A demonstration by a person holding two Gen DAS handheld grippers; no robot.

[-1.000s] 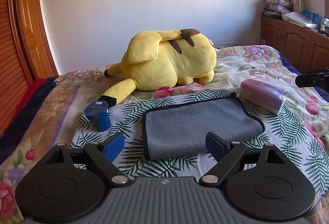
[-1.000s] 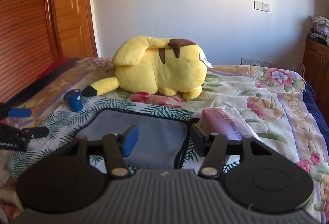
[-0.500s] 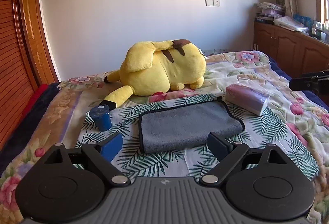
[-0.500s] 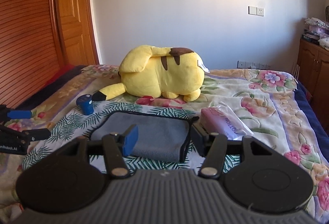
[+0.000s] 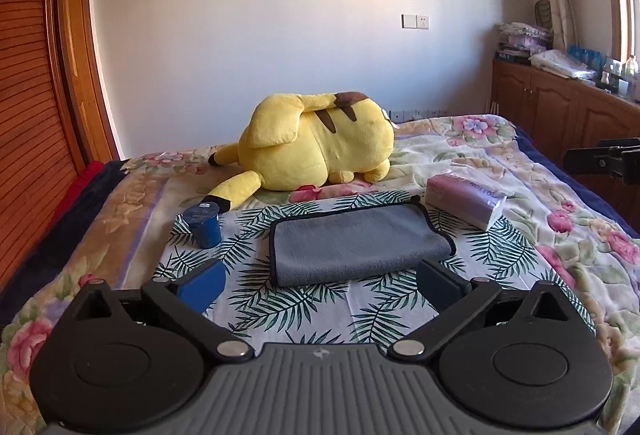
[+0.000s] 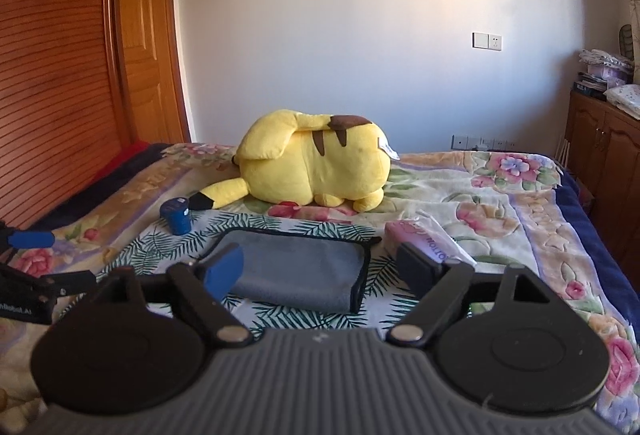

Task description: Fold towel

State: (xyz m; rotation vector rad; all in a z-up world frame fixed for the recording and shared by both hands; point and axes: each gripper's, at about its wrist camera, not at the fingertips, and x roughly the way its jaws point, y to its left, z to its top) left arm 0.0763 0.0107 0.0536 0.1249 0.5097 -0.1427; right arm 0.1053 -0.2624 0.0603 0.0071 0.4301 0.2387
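Grey towel (image 5: 352,241) lies folded flat on bedspread (image 5: 520,219).

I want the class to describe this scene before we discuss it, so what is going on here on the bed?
A person holds two tools over a bed. The grey towel lies already folded on the palm-leaf cloth, and neither tool touches it. The left tool and right tool are both open and empty, short of the towel. A blue cup, a yellow plush toy and a pink tissue pack sit around it.

Tissue pack (image 6: 430,241) partly hidden behind right jaws — label unreadable; cabinet (image 5: 560,107) items too small.
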